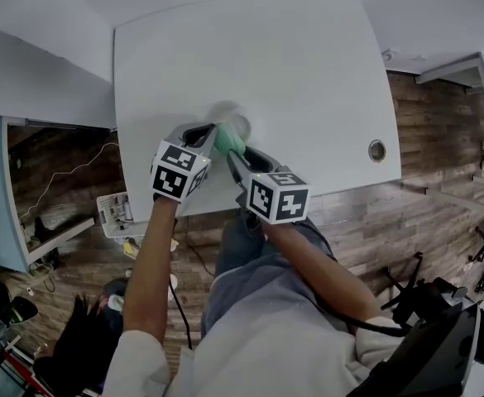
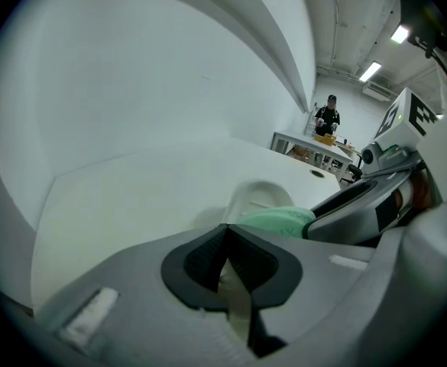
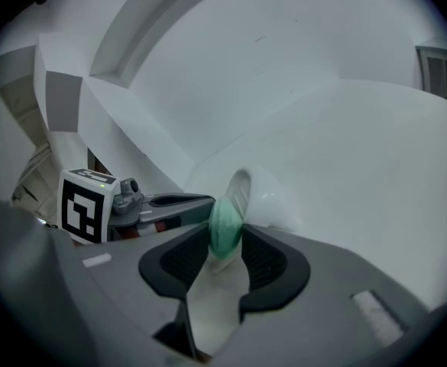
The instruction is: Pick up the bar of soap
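Note:
A pale green bar of soap [image 1: 230, 141] stands on edge against a white soap dish [image 1: 237, 123] on the white table [image 1: 308, 64], near its front edge. My right gripper [image 3: 225, 239] is open, and the soap [image 3: 225, 226] sits between its pad tips, close to both. I cannot see either pad pressing on it. The dish [image 3: 257, 193] is just beyond. My left gripper [image 2: 224, 232] is shut, its pads meeting with nothing visible between them. It lies just left of the soap [image 2: 278, 222] and the dish [image 2: 257, 196]. From above, both grippers converge on the soap, the left [image 1: 211, 132] and the right [image 1: 235, 160].
A round cable hole [image 1: 377, 150] sits near the table's front right. The table meets white walls at the back and left. Below the front edge are wood flooring, cables and a small white basket [image 1: 113, 213]. A person [image 2: 329, 118] stands far off by another table.

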`<control>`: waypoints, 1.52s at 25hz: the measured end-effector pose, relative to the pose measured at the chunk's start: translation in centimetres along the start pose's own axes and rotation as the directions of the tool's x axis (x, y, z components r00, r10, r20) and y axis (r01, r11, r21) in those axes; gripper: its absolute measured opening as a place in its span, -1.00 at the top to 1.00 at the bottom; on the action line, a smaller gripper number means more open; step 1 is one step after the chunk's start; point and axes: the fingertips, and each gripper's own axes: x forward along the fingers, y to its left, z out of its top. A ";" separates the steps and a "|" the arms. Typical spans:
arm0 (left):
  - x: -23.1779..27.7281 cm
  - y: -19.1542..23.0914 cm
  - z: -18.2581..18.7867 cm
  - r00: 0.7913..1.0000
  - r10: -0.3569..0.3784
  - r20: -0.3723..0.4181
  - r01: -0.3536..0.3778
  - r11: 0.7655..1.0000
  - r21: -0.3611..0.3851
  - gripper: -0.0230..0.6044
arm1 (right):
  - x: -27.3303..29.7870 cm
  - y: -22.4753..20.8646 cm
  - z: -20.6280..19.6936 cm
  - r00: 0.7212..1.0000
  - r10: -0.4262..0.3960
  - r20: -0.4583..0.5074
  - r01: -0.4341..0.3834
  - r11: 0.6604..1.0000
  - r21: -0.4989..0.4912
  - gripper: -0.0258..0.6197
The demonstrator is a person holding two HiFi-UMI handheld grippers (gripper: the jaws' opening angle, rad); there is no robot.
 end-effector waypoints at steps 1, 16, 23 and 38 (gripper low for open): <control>0.0 0.0 0.0 1.000 0.000 -0.001 0.000 1.000 0.000 0.92 | 0.0 0.0 0.0 1.000 0.003 -0.003 -0.003 1.000 -0.005 0.52; 0.3 -0.6 -0.2 0.991 -0.066 -0.120 0.080 0.989 0.121 0.92 | -1.9 0.0 1.0 0.996 0.074 0.049 -0.076 0.996 0.043 0.55; 0.6 -2.0 -0.8 0.967 -0.117 -0.228 0.174 0.953 0.249 0.92 | -2.6 -0.4 1.5 0.992 0.091 0.086 -0.098 0.992 0.079 0.56; 0.6 -2.0 -0.8 0.965 -0.178 -0.193 0.205 0.971 0.125 0.93 | -0.8 -0.9 1.0 0.993 0.119 0.026 -0.121 0.988 0.098 0.50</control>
